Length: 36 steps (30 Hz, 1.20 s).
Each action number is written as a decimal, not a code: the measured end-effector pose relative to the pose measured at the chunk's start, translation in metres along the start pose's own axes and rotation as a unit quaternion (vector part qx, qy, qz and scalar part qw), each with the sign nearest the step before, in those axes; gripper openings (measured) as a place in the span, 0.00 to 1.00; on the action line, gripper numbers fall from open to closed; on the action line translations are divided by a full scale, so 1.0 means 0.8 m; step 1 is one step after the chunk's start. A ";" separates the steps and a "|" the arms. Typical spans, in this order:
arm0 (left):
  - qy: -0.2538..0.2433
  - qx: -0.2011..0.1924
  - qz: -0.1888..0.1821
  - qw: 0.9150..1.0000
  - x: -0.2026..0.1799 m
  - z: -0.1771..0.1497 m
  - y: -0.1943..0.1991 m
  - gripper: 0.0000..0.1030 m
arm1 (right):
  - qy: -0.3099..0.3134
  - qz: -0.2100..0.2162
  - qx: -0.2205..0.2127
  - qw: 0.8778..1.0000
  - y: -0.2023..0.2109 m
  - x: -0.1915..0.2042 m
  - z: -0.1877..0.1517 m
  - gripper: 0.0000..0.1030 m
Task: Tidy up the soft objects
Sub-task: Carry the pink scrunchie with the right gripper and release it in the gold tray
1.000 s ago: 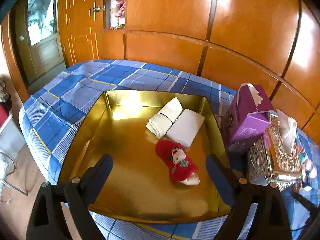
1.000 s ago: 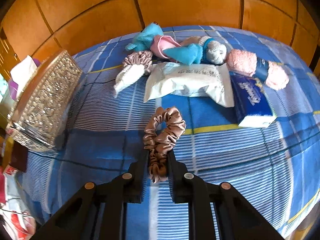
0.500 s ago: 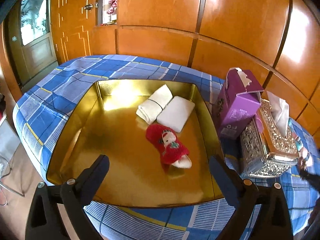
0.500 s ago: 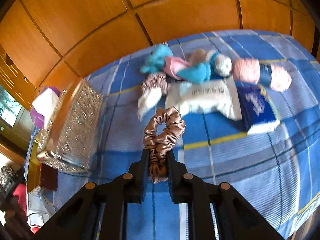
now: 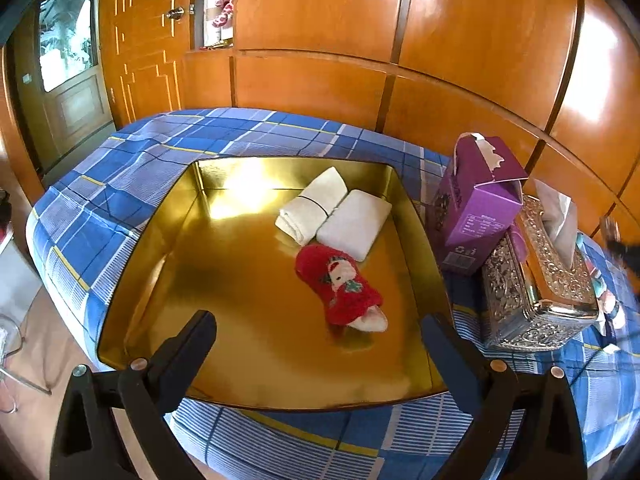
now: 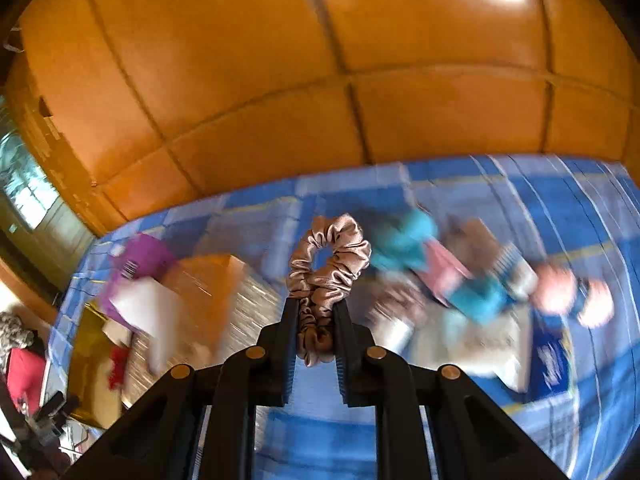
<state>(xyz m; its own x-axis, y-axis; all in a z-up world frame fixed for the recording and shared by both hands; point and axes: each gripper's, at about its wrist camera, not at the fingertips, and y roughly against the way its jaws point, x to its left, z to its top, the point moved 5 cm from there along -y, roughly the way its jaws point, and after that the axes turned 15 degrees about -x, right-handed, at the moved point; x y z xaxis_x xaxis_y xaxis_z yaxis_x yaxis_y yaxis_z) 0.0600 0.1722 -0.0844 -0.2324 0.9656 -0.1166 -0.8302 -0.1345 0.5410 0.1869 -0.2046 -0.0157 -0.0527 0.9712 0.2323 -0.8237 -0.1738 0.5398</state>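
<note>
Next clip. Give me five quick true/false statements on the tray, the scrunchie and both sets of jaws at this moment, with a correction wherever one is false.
1. The right gripper has its jaws shut on the scrunchie. True.
2. The gold tray holds nothing. False: it holds a red sock and two white cloths.
3. The left gripper carries a white cloth. False: nothing is between its jaws, which are opening wide above the tray's near part.
4. A purple box stands just outside the tray, next to a silver tissue box. True.
5. The red sock lies on the plaid cloth outside the tray. False: it lies inside the tray, against one white cloth.
</note>
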 end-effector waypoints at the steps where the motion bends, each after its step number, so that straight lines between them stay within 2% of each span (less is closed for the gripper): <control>1: 0.000 0.000 0.003 1.000 0.003 0.000 0.000 1.00 | 0.010 0.013 -0.003 1.000 -0.006 0.020 0.009 0.15; 5: 0.004 -0.001 0.011 1.000 0.011 0.001 0.003 1.00 | 0.047 0.074 -0.007 0.996 -0.016 0.100 0.022 0.15; 8: 0.008 -0.002 0.016 1.000 0.018 0.001 0.003 1.00 | 0.078 0.125 -0.003 0.989 -0.016 0.164 0.015 0.15; 12: 0.017 -0.002 0.022 1.000 0.027 0.001 0.002 1.00 | 0.113 0.193 0.023 0.974 -0.008 0.239 -0.025 0.15; 18: 0.031 -0.005 0.038 0.999 0.049 0.004 0.000 1.00 | 0.140 0.256 0.086 0.953 -0.002 0.305 -0.104 0.15; 23: 0.053 -0.013 0.063 0.997 0.080 0.011 0.002 1.00 | 0.146 0.276 0.143 0.939 -0.019 0.332 -0.163 0.16; 25: 0.060 -0.015 0.069 0.996 0.089 0.013 0.003 1.00 | 0.153 0.275 0.158 0.936 -0.025 0.340 -0.180 0.22; 27: 0.064 -0.016 0.073 0.995 0.095 0.013 0.002 1.00 | 0.162 0.271 0.172 0.933 -0.036 0.344 -0.195 0.23; 29: 0.066 -0.017 0.076 0.995 0.098 0.013 0.001 1.00 | 0.163 0.271 0.187 0.930 -0.044 0.346 -0.205 0.28; 30: 0.067 -0.017 0.076 0.995 0.098 0.013 0.002 1.00 | 0.166 0.266 0.192 0.930 -0.047 0.345 -0.211 0.34; 31: 0.065 -0.018 0.076 0.995 0.097 0.013 0.001 1.00 | 0.169 0.262 0.194 0.930 -0.048 0.344 -0.215 0.35; 36: 0.053 -0.020 0.072 0.996 0.089 0.013 0.002 1.00 | 0.171 0.248 0.182 0.936 -0.042 0.328 -0.214 0.36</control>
<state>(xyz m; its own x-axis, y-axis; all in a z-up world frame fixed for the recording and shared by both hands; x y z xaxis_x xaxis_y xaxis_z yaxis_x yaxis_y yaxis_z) 0.0471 0.2430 -0.0834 -0.4013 0.9070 -0.1279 -0.8030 -0.2812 0.5255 0.1043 0.0841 -0.1115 -0.6057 0.7417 0.2882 -0.4071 -0.6000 0.6887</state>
